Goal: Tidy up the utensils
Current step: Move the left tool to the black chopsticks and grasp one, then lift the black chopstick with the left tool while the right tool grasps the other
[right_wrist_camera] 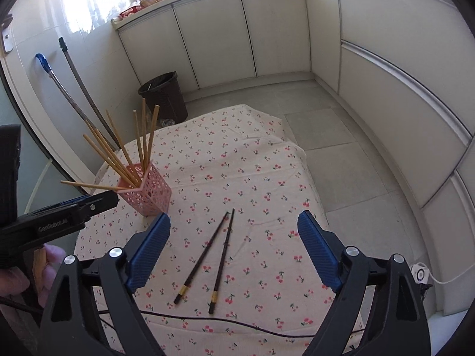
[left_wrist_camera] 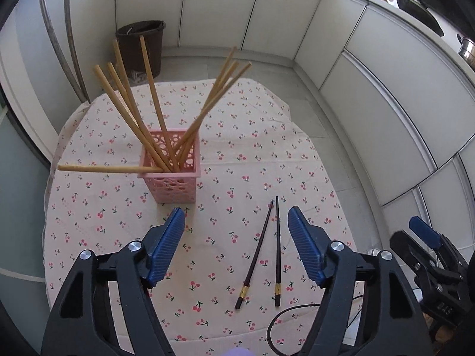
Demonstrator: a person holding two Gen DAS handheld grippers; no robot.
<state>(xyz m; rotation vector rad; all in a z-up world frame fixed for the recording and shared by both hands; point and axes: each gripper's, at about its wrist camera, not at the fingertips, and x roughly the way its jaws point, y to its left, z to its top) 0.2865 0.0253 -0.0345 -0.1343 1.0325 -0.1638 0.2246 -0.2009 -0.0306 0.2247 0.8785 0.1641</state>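
A pink perforated holder [left_wrist_camera: 175,187] [right_wrist_camera: 148,195] stands on the cherry-print tablecloth [left_wrist_camera: 267,148] [right_wrist_camera: 237,163] with several wooden chopsticks [left_wrist_camera: 127,118] [right_wrist_camera: 118,160] fanned out of it, one lying almost level over its rim. Two dark chopsticks with gold bands [left_wrist_camera: 255,252] [right_wrist_camera: 222,261] lie side by side on the cloth. My left gripper [left_wrist_camera: 236,222] hangs open above the cloth, the holder just beyond its left finger and the dark pair nearer its right finger. My right gripper [right_wrist_camera: 234,222] is wide open, straddling the dark pair from above. Nothing is held.
A brown waste bin [left_wrist_camera: 139,44] [right_wrist_camera: 163,95] stands past the table's far edge. White cabinets run along the back and right. Two mop handles [right_wrist_camera: 74,95] lean on the left wall. A black cable [right_wrist_camera: 237,323] [left_wrist_camera: 279,320] crosses the near cloth. A hand [right_wrist_camera: 17,276] holds the left gripper.
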